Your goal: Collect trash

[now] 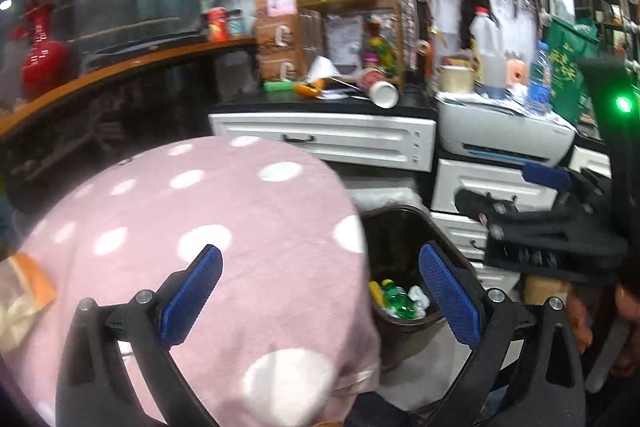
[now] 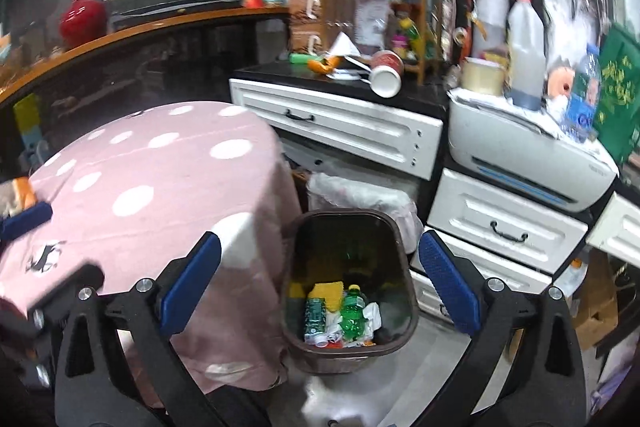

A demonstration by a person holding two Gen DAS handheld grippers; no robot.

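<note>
A brown trash bin (image 2: 404, 267) stands on the floor beside a table with a pink polka-dot cloth (image 2: 160, 187). Inside lie green bottles (image 2: 352, 311), a yellow piece and crumpled paper. My right gripper (image 2: 320, 259) is open and empty, above the bin. My left gripper (image 1: 320, 267) is open and empty over the table's edge; the bin (image 1: 404, 227) shows to its right, partly hidden by the cloth (image 1: 220, 227). The right gripper (image 1: 540, 227) shows at the right of the left wrist view. An orange-and-clear wrapper (image 1: 20, 291) lies on the table at far left.
White drawers (image 2: 344, 123) with a black top stand behind the bin, holding a tipped paper cup (image 2: 386, 73), orange and green scraps (image 2: 320, 63) and a wooden rack. A white printer (image 2: 528, 151) carries bottles. A white-lined bin (image 2: 360, 195) stands behind. A red vase (image 2: 80, 15) sits on a curved counter.
</note>
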